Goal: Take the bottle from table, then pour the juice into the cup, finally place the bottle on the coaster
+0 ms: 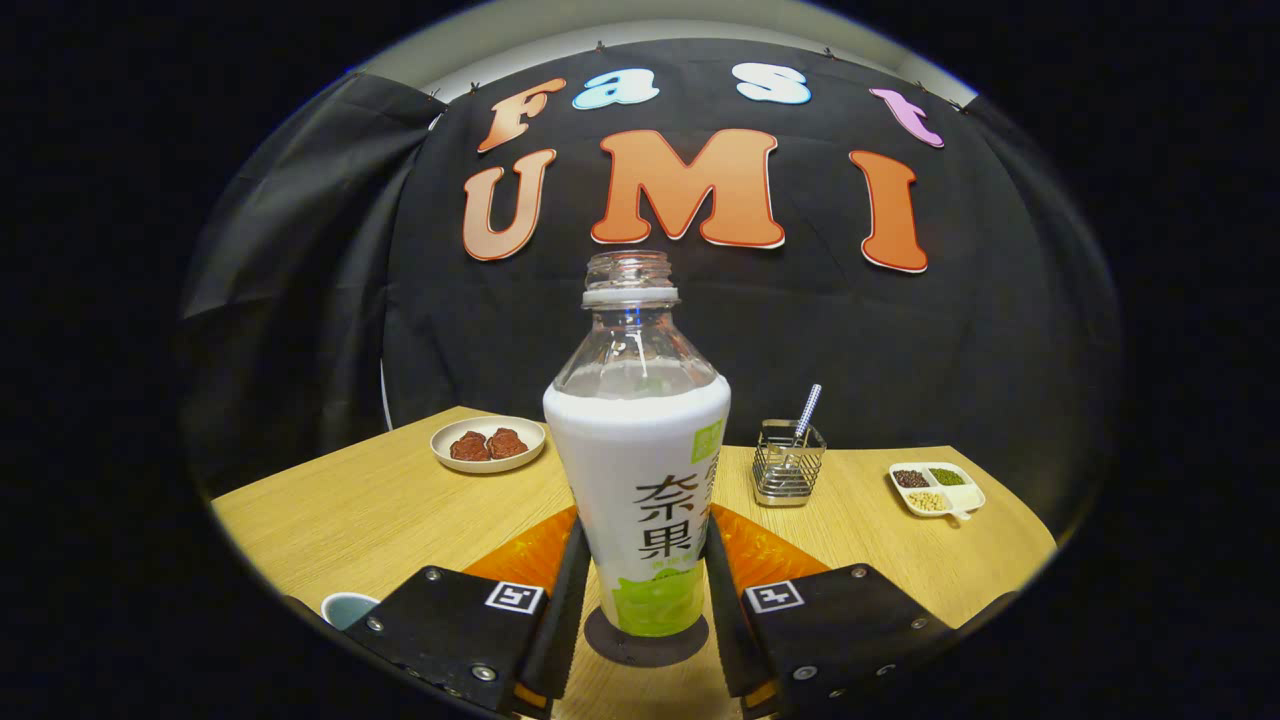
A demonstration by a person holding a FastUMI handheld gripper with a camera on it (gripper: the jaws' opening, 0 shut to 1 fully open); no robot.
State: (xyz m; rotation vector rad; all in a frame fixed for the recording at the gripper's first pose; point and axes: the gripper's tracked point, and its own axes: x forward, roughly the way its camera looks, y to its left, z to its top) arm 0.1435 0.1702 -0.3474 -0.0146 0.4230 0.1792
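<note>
Wooden table (pixel 380 510) under it, the gripper (pixel 640 600) has both fingers flanking the uncapped bottle (pixel 637 470), apparently touching its sides. That bottle stands upright between them on the dark coaster (pixel 645 640), so placing looks nearly finished, only release remaining; the cup (pixel 348 606) sits beside the left finger.

A light wooden table (pixel 380 510) with a visible grain stands before a black cloth wall (pixel 1000 340) that hangs in folds at one side; above the cloth runs a pale strip of ceiling (pixel 560 30), evenly lit
</note>
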